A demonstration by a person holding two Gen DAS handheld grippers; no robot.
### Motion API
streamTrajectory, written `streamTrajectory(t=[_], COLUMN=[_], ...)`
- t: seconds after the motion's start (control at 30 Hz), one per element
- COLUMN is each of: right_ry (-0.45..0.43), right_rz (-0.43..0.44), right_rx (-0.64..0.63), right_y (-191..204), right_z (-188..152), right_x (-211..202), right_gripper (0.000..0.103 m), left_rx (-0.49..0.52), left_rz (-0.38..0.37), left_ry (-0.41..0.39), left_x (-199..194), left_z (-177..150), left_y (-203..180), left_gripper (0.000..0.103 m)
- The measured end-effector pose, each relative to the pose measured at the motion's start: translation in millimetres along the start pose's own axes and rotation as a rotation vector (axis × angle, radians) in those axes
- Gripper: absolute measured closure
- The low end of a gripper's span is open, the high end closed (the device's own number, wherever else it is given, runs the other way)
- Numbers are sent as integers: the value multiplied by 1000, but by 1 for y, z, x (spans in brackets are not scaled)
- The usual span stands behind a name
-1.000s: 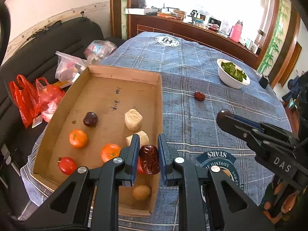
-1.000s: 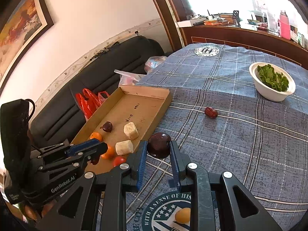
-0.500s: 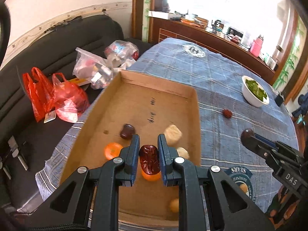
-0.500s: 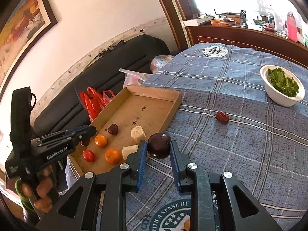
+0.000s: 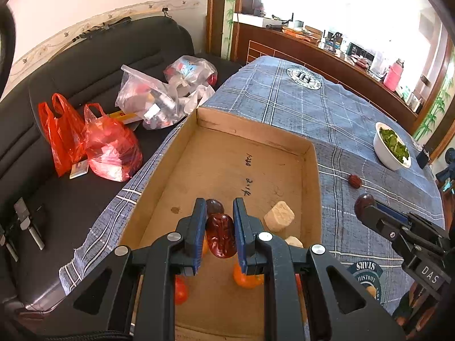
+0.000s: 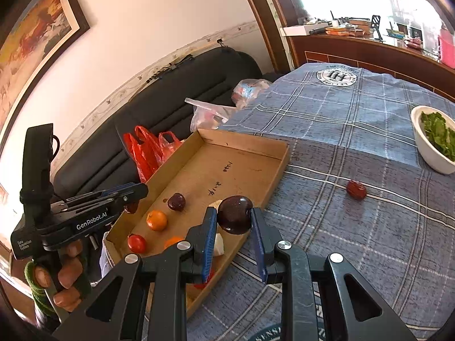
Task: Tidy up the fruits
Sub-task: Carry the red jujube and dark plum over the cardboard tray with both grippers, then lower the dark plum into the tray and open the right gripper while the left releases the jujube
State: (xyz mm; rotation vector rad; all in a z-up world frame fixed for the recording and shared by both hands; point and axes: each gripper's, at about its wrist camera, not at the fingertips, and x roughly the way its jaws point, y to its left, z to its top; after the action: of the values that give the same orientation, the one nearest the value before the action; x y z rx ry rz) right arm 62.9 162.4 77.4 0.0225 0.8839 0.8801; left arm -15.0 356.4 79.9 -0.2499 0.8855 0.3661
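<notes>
Left tongs: my left tongs (image 5: pixel 219 221) are closed on a wrinkled red date (image 5: pixel 221 238), pinched between the blue pads over the cardboard tray (image 5: pixel 311 187).
Right tongs: my right tongs (image 6: pixel 231 227) are closed on a dark plum (image 6: pixel 235 214), held above the tray's near-right wall, with the tabletop (image 6: pixel 369 241) just to its right.
Tray contents: a second dark plum (image 6: pixel 176 201), an orange (image 6: pixel 156 220), a red tomato (image 6: pixel 136 243) and pale cubes (image 5: pixel 279 220) lie on the tray floor; the far half is bare.
Still outside: another red date (image 6: pixel 356 189) sits on the tabletop between the tray and the white bowl of greens (image 6: pixel 426 156).
Risk, date: it is glossy and held by a narrow strip, so I judge it could squirt out sideways if I squeeze harder. Released from this height, it may bounce onto the fruit below.
Risk, plum: it is round and smooth. Since it hangs near the tray wall, a release here could strike the rim and roll away over the cloth.
Risk, crowding: the fruit bunches at the near end, directly under my left tongs, so a careless lowering could knock the orange or crush something soft.
Risk, tray: light cardboard near the tabletop's edge, by the sofa; a nudge from either tongs could shift it.
</notes>
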Motion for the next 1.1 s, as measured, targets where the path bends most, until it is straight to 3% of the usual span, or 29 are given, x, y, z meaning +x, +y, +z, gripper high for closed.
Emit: streamTrajectory(t=[0.57, 1.1], right_ry=[55, 180], right_rz=[1, -40], right_rx=[7, -40], right_y=[6, 4], right_z=[35, 33], right_x=[74, 138], right_gripper=[79, 78], left_rx=[-49, -50], left_rz=[77, 139], left_ry=[66, 185], left_x=[54, 108], left_z=[33, 34], left_y=[10, 12], left_gripper=[86, 86])
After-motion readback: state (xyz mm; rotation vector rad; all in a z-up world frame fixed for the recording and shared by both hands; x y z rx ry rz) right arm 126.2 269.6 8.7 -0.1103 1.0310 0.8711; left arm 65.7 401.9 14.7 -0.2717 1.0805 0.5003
